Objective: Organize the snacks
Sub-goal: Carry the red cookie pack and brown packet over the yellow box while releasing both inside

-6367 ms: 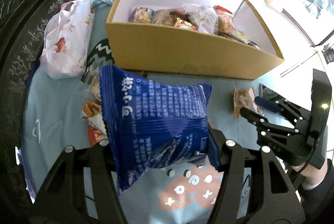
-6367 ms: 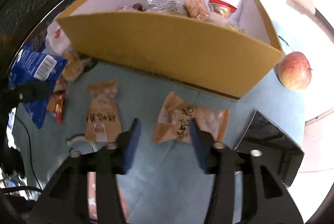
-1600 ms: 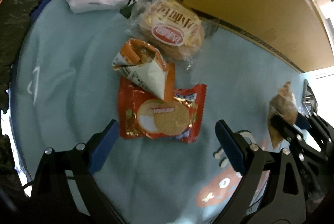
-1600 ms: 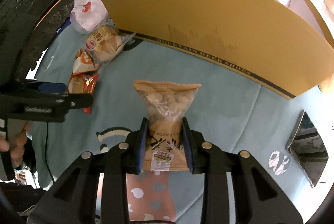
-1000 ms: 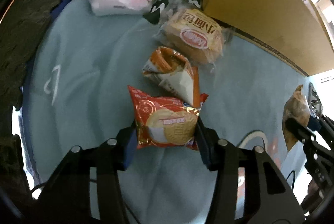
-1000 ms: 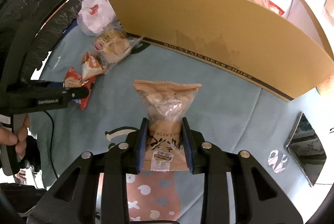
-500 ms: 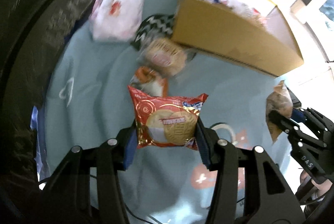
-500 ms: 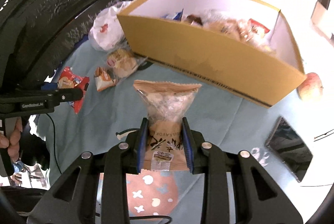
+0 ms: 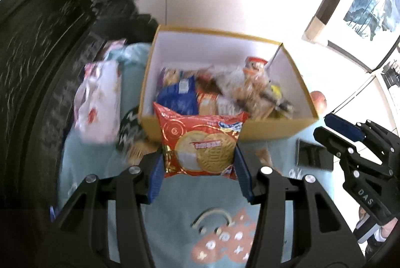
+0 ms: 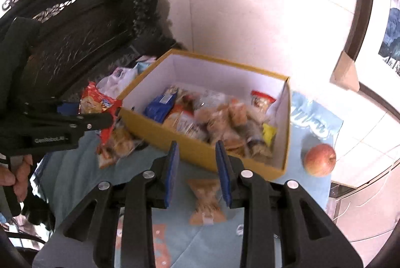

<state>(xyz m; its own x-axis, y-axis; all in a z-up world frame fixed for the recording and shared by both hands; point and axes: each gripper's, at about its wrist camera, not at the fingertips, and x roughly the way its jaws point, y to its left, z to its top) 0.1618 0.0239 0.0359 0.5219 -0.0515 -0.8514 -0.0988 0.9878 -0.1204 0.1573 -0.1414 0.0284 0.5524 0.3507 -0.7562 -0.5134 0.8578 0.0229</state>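
Two grippers in view, both above a pale blue cloth (image 10: 72,180). The left gripper (image 9: 198,158) is clamped on a red biscuit packet (image 9: 200,143), blue pads pressing its two side edges, printed face to the camera. The packet is off the cloth, at the near left corner of the yellow box (image 9: 275,128), not inside it. The box is crowded with wrapped snacks.

The right gripper (image 10: 197,160) has its jaws a narrow gap apart with nothing between the pads. A brown snack packet (image 10: 206,203) lies blurred on the cloth below it, just in front of the box's near wall.

More loose packets (image 10: 117,143) lie on the cloth left of the box. An apple (image 10: 320,159) sits to its right.
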